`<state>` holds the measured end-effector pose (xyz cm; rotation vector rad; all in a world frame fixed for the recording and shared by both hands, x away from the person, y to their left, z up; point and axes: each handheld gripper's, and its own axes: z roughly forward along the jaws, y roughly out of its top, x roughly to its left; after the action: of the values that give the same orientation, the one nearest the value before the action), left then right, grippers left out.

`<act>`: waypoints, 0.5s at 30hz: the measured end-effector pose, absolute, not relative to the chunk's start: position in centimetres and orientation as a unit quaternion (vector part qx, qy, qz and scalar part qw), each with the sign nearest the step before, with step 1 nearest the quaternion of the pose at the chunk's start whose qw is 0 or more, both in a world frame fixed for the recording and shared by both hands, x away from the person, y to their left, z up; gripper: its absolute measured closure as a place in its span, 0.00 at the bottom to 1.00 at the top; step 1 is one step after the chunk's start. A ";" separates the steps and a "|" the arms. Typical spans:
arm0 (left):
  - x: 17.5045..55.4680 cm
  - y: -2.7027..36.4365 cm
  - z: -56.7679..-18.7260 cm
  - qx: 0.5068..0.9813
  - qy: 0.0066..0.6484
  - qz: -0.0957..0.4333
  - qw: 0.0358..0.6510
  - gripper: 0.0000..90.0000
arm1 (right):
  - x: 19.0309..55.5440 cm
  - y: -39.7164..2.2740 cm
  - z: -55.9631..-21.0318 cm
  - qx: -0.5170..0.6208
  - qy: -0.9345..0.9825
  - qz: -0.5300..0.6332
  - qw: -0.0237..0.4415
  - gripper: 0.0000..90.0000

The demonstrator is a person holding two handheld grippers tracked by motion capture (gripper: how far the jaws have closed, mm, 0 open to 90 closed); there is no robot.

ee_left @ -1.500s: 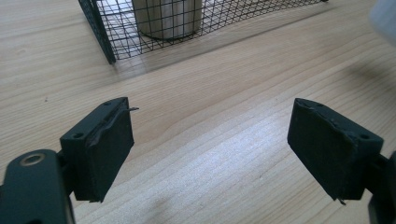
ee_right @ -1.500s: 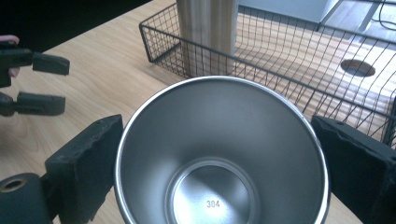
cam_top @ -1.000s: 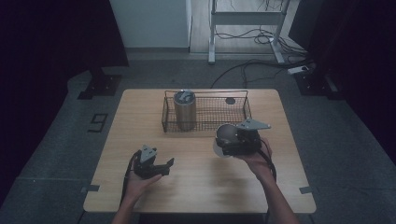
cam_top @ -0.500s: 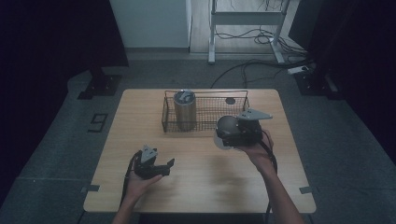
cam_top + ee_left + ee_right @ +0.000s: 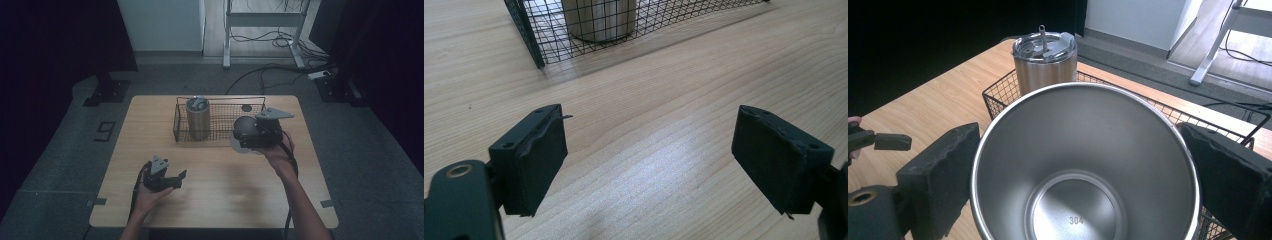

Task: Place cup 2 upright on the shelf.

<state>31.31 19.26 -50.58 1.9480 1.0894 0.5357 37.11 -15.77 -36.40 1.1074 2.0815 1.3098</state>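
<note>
On the tabletop (image 5: 215,165) stand 1 wire basket (image 5: 220,120) with 1 lidded tumbler (image 5: 198,117) inside; 2 grippers are held above. Compared to 1 second ago, the right gripper (image 5: 1078,200) moved nearer the basket, its jaws clamped on 1 open steel cup (image 5: 1083,170) sitting between them. The left gripper (image 5: 649,155) hovers with jaws spread wide, empty.

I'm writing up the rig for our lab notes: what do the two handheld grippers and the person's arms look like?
Both the left gripper and the right gripper are black, each with two blocky jaws faced with dark, slightly frayed pads. A grey three-cornered plate tops the right one, with a smaller one on the left. A black cable trails from each. The forearms are bare, with no sleeves in view.
</note>
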 end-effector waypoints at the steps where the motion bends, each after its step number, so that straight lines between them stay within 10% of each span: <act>1: 31.3 19.3 -50.6 0.774 0.433 0.213 0.411 0.16 | 37.3 -15.8 -36.3 0.401 0.753 0.474 0.220 0.07; 15: 31.4 19.3 -50.7 0.774 0.433 0.212 0.410 0.16 | 39.0 -16.1 -35.3 0.409 0.751 0.469 0.223 0.07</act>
<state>31.36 19.34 -50.66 1.9497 1.0916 0.5332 39.02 -16.07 -35.28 1.1283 2.0723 1.2943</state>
